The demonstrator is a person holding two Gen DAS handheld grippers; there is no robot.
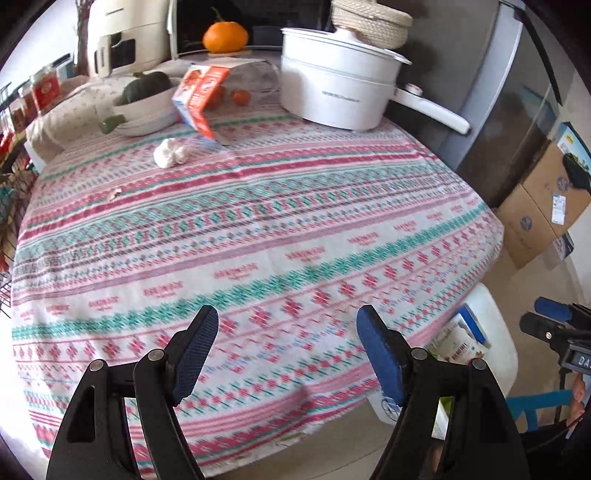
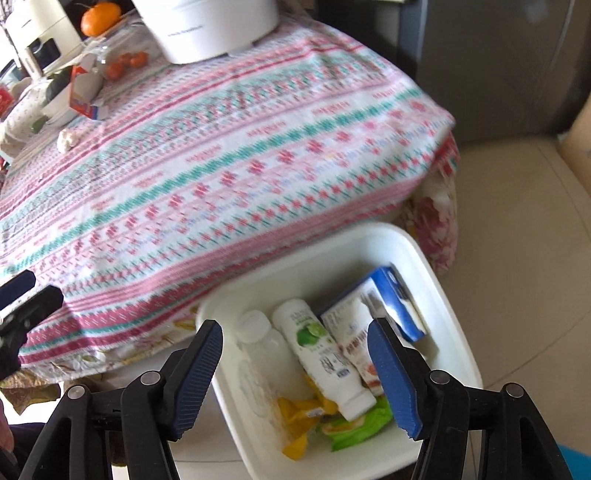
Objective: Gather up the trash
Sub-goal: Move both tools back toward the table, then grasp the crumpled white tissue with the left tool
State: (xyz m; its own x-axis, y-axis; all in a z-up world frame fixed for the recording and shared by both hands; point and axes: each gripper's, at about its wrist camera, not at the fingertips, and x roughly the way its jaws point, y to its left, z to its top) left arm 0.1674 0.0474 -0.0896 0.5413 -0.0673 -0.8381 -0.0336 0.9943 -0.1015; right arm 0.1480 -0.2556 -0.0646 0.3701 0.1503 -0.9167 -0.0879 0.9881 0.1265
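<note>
My left gripper is open and empty above the near part of the patterned tablecloth. A red and white carton leans at the far side of the table, with a crumpled white tissue in front of it and a small scrap nearer left. My right gripper is open and empty above a white bin on the floor beside the table. The bin holds a white bottle with a lime label, a clear bottle, a blue and white carton and yellow and green wrappers.
A white electric pot stands at the far right of the table, a bowl with a dark squash at far left, tomatoes and an orange pumpkin behind. Cardboard boxes and a grey cabinet stand right.
</note>
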